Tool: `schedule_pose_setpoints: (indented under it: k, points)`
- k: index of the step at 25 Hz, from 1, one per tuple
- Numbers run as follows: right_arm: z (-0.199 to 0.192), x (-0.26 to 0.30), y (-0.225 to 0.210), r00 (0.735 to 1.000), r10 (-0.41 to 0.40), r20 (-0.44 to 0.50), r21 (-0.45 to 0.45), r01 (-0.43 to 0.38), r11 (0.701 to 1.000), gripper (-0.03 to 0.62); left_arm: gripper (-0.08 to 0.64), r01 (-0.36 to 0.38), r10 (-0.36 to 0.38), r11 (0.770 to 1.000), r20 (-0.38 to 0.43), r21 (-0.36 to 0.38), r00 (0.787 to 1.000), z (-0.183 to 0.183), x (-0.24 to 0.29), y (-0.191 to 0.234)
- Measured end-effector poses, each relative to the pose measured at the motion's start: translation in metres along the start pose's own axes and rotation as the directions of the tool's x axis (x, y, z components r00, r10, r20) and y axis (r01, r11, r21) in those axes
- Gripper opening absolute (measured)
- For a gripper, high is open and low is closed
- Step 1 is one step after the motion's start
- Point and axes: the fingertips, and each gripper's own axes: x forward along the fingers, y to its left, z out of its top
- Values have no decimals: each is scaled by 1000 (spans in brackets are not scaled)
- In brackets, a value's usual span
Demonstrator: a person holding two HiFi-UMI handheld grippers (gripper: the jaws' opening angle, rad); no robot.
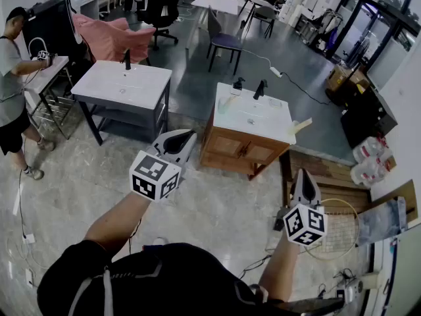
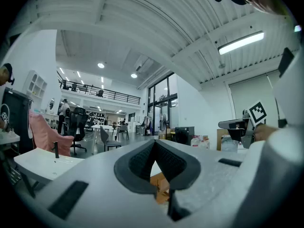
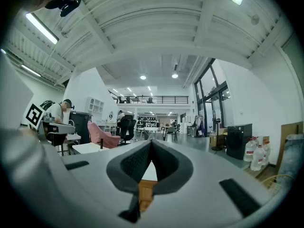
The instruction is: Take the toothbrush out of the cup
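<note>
Between the jaws of the left gripper [image 2: 154, 144] nothing is lying: we are holding it level, its dark pads pressed together on air. Just to its right, the right gripper [image 3: 151, 144] is likewise being carried level, clenched and empty.

Straight ahead of both pairs of tips, and well apart from them across open floor, a wooden vanity [image 1: 230, 147] is standing under a white counter [image 1: 253, 120]. Its timber front is showing through the gap beneath each pair of pads. At the counter's far left corner, beyond the left gripper's tips, a pale object [image 1: 224, 104] is standing near a black tap [image 1: 238, 83]. We are taking it for the cup, though it is too small to confirm, and the toothbrush cannot be made out. Further to the left of the left gripper, a grey vanity [image 1: 122, 87] is standing apart from the wooden one.

We are judging the step in hand to be the approach, with the extraction not yet begun. To do it well, we are recommending these points:

- Close the distance first, coming at the counter from its near edge so that the taps behind are not crowding the tool.
- Release the working jaws before they near the rim.
- Pinch the handle above the rim, not the bristles.
- Draw it straight up along the cup's axis, so that the cup is not dragged over.
- If the cup proves light, steady its wall with the other gripper.
</note>
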Motion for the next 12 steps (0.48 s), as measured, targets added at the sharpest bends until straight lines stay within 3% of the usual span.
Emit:
schedule_pose_setpoints:
  k: [12]
  points:
    - [4,-11,-2,1000,-6,12,24,6,1000,5,3,1,-1,1000,13,-3,1000,8,-3,-7]
